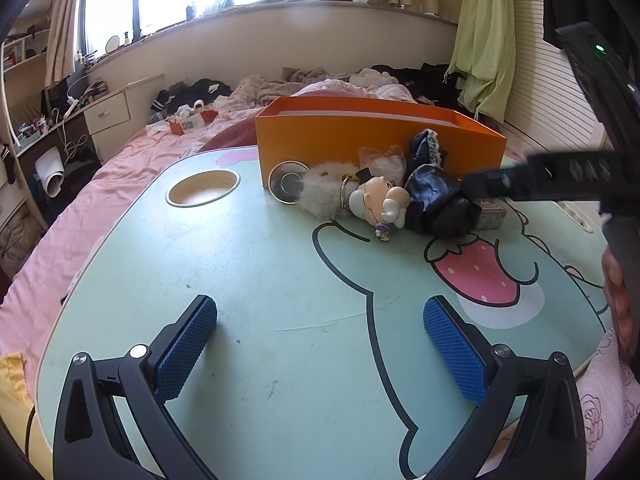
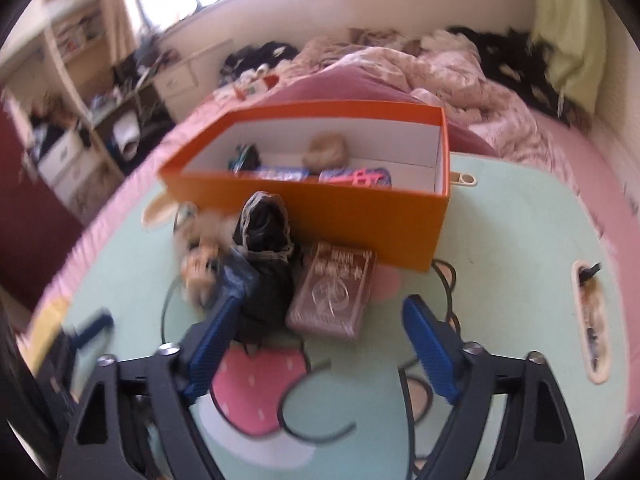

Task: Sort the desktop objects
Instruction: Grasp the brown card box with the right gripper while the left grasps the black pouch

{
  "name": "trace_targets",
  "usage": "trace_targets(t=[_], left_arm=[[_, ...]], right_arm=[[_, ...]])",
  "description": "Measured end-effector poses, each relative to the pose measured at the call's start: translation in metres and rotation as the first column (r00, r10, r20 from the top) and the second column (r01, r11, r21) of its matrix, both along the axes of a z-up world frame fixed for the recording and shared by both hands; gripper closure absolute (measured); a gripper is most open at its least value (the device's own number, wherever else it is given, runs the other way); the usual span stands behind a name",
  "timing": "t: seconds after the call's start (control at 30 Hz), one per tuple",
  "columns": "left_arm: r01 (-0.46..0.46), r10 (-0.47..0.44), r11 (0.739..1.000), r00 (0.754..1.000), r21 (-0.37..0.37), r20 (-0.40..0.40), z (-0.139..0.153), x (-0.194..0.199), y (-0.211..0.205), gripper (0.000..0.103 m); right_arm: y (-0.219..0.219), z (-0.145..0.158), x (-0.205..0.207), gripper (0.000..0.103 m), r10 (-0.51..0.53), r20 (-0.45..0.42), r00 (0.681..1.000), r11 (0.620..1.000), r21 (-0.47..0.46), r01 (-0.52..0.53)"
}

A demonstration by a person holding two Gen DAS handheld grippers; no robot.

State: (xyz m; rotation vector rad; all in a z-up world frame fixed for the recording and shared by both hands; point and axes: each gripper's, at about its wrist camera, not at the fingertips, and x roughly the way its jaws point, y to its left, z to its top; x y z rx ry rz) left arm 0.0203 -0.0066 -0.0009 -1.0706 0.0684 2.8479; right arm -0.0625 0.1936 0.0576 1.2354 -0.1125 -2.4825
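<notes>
So my right gripper [image 2: 320,344] was hanging over the lap table [image 1: 256,288] just short of the orange box [image 2: 320,216], jaws apart with nothing pinched, and the left pad looked like it was brushing the black frilly cloth [image 2: 264,264], though the blur made it hard to say. The pink packet [image 2: 334,296] lay flat beside that cloth, hard up against the front of the box, and that was what worried me: if I closed there I figured I'd snag the cloth along with it, or shove the packet under the box wall. The little doll [image 1: 376,200], the fluffy white thing [image 1: 320,188] and the round tin [image 1: 289,181] were piled along the same front wall, all touching, so dragging one could have pulled the rest. The box already held a few bits but had bare floor at its right end. My left gripper [image 1: 320,348] sat wide open and empty, well back from the box over bare tabletop, plenty of room there. The table rim beyond the box's right corner was close, with bed beyond it.
</notes>
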Motion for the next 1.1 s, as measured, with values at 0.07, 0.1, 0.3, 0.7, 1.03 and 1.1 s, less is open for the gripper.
trace_targets(t=[0.07,0.1,0.3,0.7,1.03,1.1], left_arm=[[0.0,0.0,1.0,1.0,0.0,0.0,0.0,0.0,0.0,0.0],[0.0,0.0,1.0,1.0,0.0,0.0,0.0,0.0,0.0,0.0],[-0.001,0.001,1.0,1.0,0.001,-0.001,0.001,0.0,0.002,0.0],[0.003,-0.002,0.999,1.0,0.052,-0.023,0.004,0.004,-0.004,0.0],[0.113,-0.101,0.956,0.993,0.272,-0.059,0.021,0.019,-0.022,0.0],[0.14,-0.129,0.963,0.99,0.231,-0.061,0.023,0.017,-0.009,0.003]], right_arm=[[0.002,0.002,-0.01,0.032,-0.037,0.017,0.999,0.998,-0.047,0.038],[0.003,0.003,-0.014,0.032,-0.052,0.018,0.998,0.997,-0.061,0.053],[-0.011,-0.005,-0.026,0.038,-0.044,0.046,0.998,0.999,0.006,0.044],[-0.027,-0.009,0.025,0.056,0.181,0.11,0.977,0.983,0.009,-0.183],[-0.024,0.005,0.059,0.051,0.23,0.045,0.972,0.97,-0.096,-0.225],[-0.021,0.007,0.06,0.051,0.209,0.042,0.977,0.975,-0.081,-0.205]])
